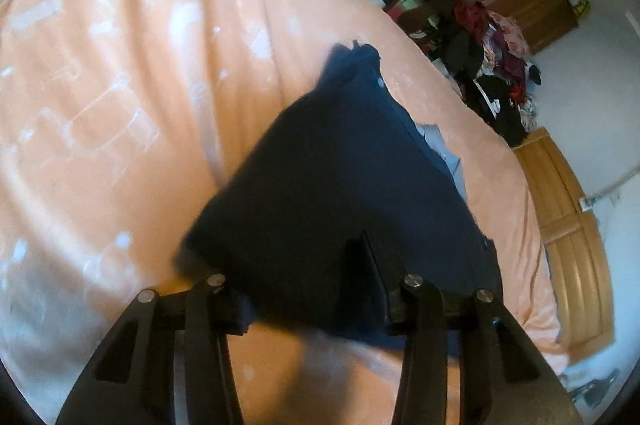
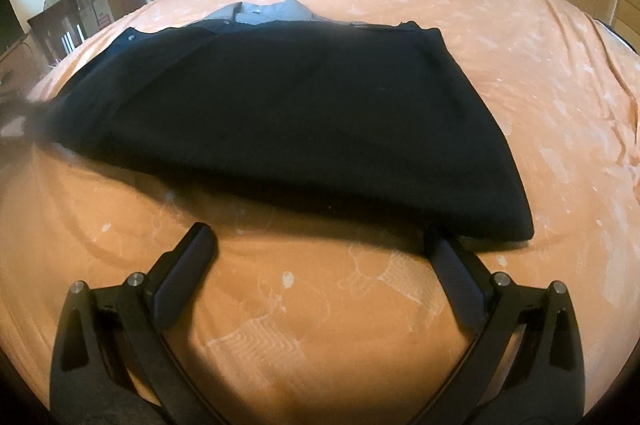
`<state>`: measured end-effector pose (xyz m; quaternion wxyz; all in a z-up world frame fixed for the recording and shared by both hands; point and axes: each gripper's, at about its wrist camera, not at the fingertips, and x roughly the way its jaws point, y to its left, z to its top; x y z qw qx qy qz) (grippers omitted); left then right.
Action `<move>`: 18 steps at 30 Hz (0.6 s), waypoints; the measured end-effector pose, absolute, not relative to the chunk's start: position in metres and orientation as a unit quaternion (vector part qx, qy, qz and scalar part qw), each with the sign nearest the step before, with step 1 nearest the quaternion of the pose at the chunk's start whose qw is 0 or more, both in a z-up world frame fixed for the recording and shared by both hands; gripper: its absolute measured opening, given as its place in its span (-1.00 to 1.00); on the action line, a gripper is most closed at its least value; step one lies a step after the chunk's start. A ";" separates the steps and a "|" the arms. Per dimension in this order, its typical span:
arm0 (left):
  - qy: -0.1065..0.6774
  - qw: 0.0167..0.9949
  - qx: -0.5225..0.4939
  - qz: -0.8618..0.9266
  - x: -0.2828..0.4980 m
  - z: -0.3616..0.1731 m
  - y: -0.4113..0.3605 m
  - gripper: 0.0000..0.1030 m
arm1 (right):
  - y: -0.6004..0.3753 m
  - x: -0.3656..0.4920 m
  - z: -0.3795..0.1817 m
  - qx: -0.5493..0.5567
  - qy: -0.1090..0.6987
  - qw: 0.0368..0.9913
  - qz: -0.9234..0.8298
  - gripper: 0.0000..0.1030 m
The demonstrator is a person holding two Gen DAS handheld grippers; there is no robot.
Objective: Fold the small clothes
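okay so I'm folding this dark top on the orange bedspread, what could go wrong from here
1. In the left wrist view the dark top drapes over the left gripper, whose fingers look spread; if nothing is pinched, the cloth could slide off mid-fold.
2. The right gripper is open, with one fingertip at the hem; closing there might also catch the orange bedspread.
3. The grey collar sticks out at the far edge and may crumple.

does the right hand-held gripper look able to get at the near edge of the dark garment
Probably yes: the right hand-held gripper is open just short of the dark garment, with only bare bedspread between.
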<state>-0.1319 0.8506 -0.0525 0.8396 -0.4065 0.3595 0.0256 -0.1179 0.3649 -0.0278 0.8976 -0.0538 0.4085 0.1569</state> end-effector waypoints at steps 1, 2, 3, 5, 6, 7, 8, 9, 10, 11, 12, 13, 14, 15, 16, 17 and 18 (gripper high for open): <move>0.359 0.842 -0.403 0.024 -0.126 -0.051 0.850 -0.09 | 0.364 -0.116 -0.028 -0.051 0.411 0.896 0.160 1.00; 0.356 0.842 -0.404 0.021 -0.119 -0.050 0.851 -0.09 | 0.363 -0.113 -0.029 -0.045 0.417 0.892 0.169 1.00; 0.353 0.842 -0.407 0.020 -0.115 -0.051 0.851 -0.12 | 0.360 -0.110 -0.028 -0.038 0.426 0.886 0.176 1.00; 0.340 0.848 -0.407 0.011 -0.110 -0.050 0.850 -0.61 | 0.357 -0.108 -0.023 -0.034 0.448 0.872 0.195 1.00; 0.335 0.850 -0.406 0.000 -0.110 -0.048 0.848 -0.81 | 0.358 -0.109 -0.020 -0.045 0.456 0.866 0.199 1.00; 0.331 0.854 -0.401 -0.001 -0.113 -0.046 0.846 -0.81 | 0.362 -0.113 -0.016 -0.071 0.461 0.862 0.201 1.00; 0.327 0.857 -0.398 -0.003 -0.113 -0.044 0.844 -0.81 | 0.365 -0.118 -0.015 -0.091 0.457 0.861 0.201 1.00; 0.328 0.856 -0.399 -0.005 -0.112 -0.046 0.844 -0.79 | 0.369 -0.121 -0.015 -0.104 0.453 0.863 0.200 1.00; 0.334 0.851 -0.405 -0.005 -0.108 -0.051 0.845 -0.64 | 0.372 -0.122 -0.016 -0.112 0.447 0.865 0.198 1.00; 0.342 0.845 -0.411 -0.003 -0.103 -0.055 0.846 -0.50 | 0.372 -0.120 -0.019 -0.106 0.453 0.863 0.195 1.00; 0.347 0.839 -0.419 -0.005 -0.099 -0.060 0.847 -0.44 | 0.368 -0.115 -0.022 -0.079 0.464 0.861 0.192 1.00; 0.345 0.839 -0.420 -0.004 -0.097 -0.061 0.848 -0.41 | 0.361 -0.109 -0.023 -0.037 0.482 0.855 0.188 1.00; 0.344 0.840 -0.419 -0.006 -0.095 -0.060 0.847 -0.38 | 0.357 -0.104 -0.022 -0.014 0.492 0.850 0.189 1.00; 0.344 0.841 -0.418 -0.008 -0.094 -0.059 0.846 -0.37 | 0.355 -0.098 -0.020 -0.001 0.512 0.837 0.191 1.00; 0.345 0.842 -0.415 -0.011 -0.092 -0.059 0.845 -0.41 | 0.356 -0.095 -0.014 -0.004 0.533 0.823 0.196 1.00; 0.345 0.844 -0.411 -0.012 -0.091 -0.058 0.843 -0.41 | 0.357 -0.097 -0.008 -0.012 0.541 0.817 0.196 0.91; 0.344 0.845 -0.409 -0.013 -0.091 -0.058 0.843 -0.49 | 0.360 -0.104 0.005 -0.022 0.540 0.818 0.199 0.70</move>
